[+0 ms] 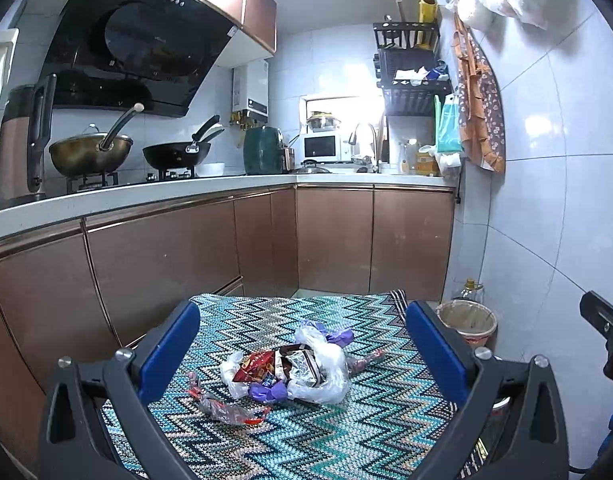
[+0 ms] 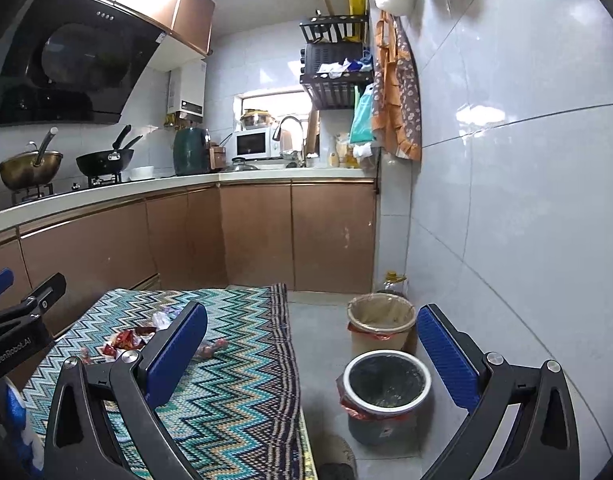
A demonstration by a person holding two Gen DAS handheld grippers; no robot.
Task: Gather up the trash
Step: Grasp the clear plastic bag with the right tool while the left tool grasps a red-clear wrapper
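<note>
A pile of trash (image 1: 290, 374) lies on a table with a zigzag cloth (image 1: 386, 432): snack wrappers, clear plastic bags and purple wrappers. A crumpled clear wrapper with red print (image 1: 222, 406) lies to its front left. My left gripper (image 1: 302, 344) is open and empty, its blue fingers either side of the pile and above it. My right gripper (image 2: 312, 344) is open and empty, over the table's right edge. The trash (image 2: 134, 340) shows partly behind its left finger. Two bins stand on the floor: a grey one (image 2: 386, 388) near and a beige one (image 2: 380, 320) behind it.
Brown cabinets (image 1: 178, 264) with a counter, stove and pans run along the left and back. A tiled wall (image 2: 506, 240) is close on the right. An oil bottle (image 2: 394, 282) stands behind the bins. The beige bin (image 1: 466, 322) shows right of the table.
</note>
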